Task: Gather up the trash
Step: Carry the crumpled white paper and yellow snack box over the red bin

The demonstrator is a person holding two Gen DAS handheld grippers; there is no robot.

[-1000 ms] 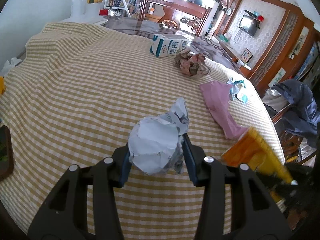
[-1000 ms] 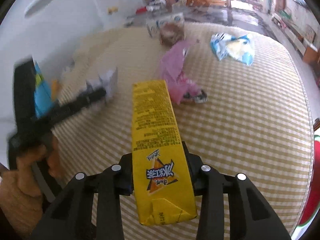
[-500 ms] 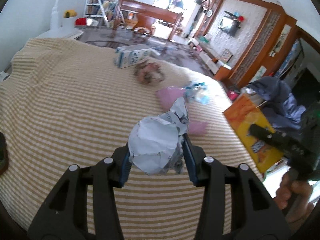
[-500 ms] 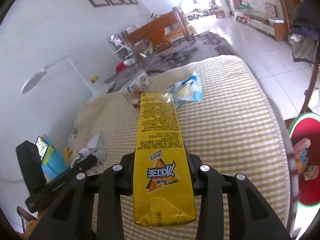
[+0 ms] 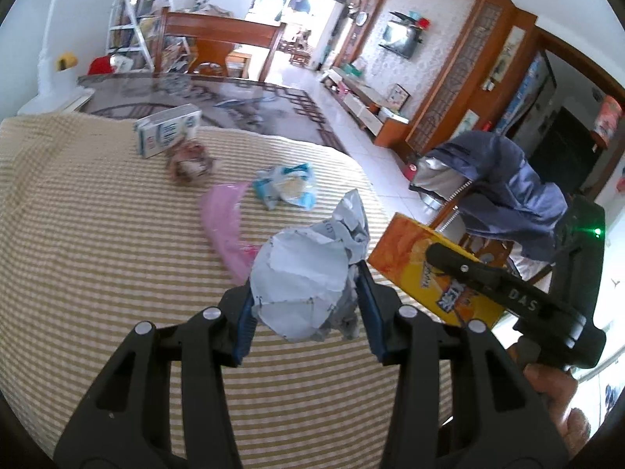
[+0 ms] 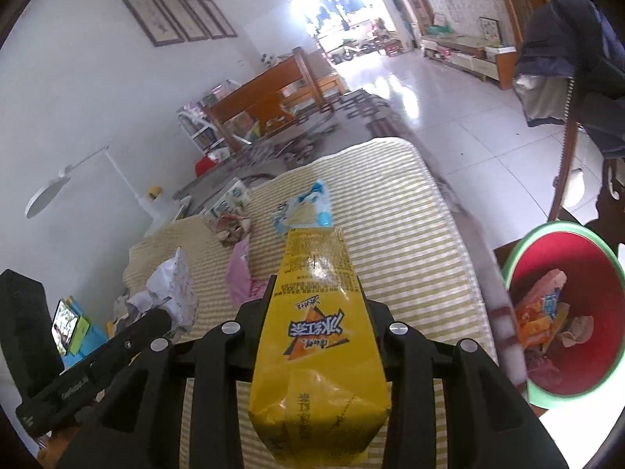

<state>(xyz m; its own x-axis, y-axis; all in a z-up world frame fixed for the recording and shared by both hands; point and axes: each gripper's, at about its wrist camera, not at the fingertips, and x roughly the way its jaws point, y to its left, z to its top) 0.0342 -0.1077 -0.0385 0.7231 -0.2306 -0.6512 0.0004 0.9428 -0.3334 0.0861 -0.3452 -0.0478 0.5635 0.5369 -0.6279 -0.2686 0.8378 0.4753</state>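
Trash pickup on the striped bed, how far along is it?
Some wrappers already lie in the red bin with the green rim. In hand: the left gripper clamps a crumpled white paper ball, the right gripper a yellow drink carton. Left: white milk carton, brownish paper wad, pink wrapper, blue snack bag.

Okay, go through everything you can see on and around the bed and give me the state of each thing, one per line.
Left gripper: shut on crumpled paper.
Right gripper: shut on yellow carton.
Milk carton: lying on its side on the bed.
Pink wrapper: flat on the bed.
Blue packet: opened, crumpled.
Brown paper wad: crumpled beside the milk carton.
Red bin: open, partly filled with trash.
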